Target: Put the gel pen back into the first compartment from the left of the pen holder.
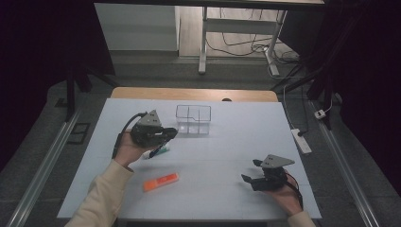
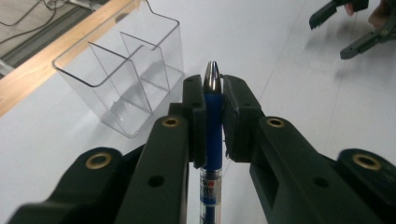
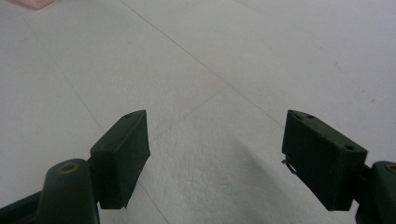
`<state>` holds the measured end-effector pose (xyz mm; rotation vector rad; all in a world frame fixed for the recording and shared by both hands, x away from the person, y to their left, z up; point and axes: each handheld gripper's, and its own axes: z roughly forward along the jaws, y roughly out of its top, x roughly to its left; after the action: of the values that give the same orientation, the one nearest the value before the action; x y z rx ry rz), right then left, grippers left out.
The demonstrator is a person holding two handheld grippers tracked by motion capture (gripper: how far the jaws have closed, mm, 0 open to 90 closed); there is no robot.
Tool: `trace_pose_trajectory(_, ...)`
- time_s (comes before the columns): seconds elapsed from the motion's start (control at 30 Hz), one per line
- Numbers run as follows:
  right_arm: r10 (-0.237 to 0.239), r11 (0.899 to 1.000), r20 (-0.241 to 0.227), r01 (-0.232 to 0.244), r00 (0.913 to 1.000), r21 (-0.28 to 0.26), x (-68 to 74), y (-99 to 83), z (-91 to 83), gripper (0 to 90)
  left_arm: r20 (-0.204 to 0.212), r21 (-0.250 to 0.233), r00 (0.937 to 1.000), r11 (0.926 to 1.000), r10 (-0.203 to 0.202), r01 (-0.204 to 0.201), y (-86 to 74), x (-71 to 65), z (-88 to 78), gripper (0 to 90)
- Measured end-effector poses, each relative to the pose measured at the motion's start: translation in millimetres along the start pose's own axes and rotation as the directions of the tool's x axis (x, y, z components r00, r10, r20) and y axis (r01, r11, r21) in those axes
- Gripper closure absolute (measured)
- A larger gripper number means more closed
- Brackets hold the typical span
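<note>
While the left gripper (image 2: pixel 213 100) pinches a blue ballpoint pen (image 2: pixel 212 135) between its pads, the job in hand looks like dropping that pen into the clear plastic organiser (image 2: pixel 122 77) just ahead of it. The pen lies along the jaws, silver tip forward and poking out past the fingertips, with its clear barrel and printed label trailing back under the gripper. In the high view the left gripper (image 1: pixel 166 135) hangs above the white table (image 1: pixel 227 142), just beside the organiser (image 1: pixel 193 119) on its near left side.

To do this well, the pen wants tipping towards upright over one compartment before the pads let go, since a level pen would likely bridge the thin walls and roll off. Its barrel is smooth, round and hard, so it can swivel in a two-point pinch; a slow wrist turn should keep it from slipping. The organiser is light, transparent and thin-walled, with inner dividers making several open-topped cells, and a knock from the jaws could well slide it on the slick tabletop.

The right gripper (image 1: pixel 250 171) sits low at the near right of the table with its jaws spread wide and nothing between them; its own view shows matt black blocky pads (image 3: pixel 122 156) over the faintly textured surface. An orange marker-like thing (image 1: pixel 161 182), flat-sided, lies near the front edge; what exactly it is I cannot make out.
</note>
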<state>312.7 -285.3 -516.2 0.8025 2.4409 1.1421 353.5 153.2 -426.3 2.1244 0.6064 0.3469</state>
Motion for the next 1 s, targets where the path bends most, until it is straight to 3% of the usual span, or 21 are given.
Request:
trace_pose_trajectory(0.33,0.000,1.000,0.006,0.000,1.0000,-0.011,-0.8,0.1,-2.1,22.2,-0.025,-0.064,0.9994,0.9977,-0.024,0.023,-2.1,4.2,-9.8,79.7)
trace_pose_trajectory(0.57,0.000,1.000,0.007,0.000,1.0000,-0.010,-0.7,0.2,-2.5,22.2,-0.039,-0.115,0.9977,0.9921,-0.055,0.050,-5.0,7.4,-14.4,79.7)
trace_pose_trajectory(1.0,0.000,1.000,0.006,0.000,1.0000,-0.014,-0.6,0.3,-2.8,22.4,-0.070,-0.172,0.9954,0.9837,-0.065,0.053,-7.0,9.7,-24.9,79.7)
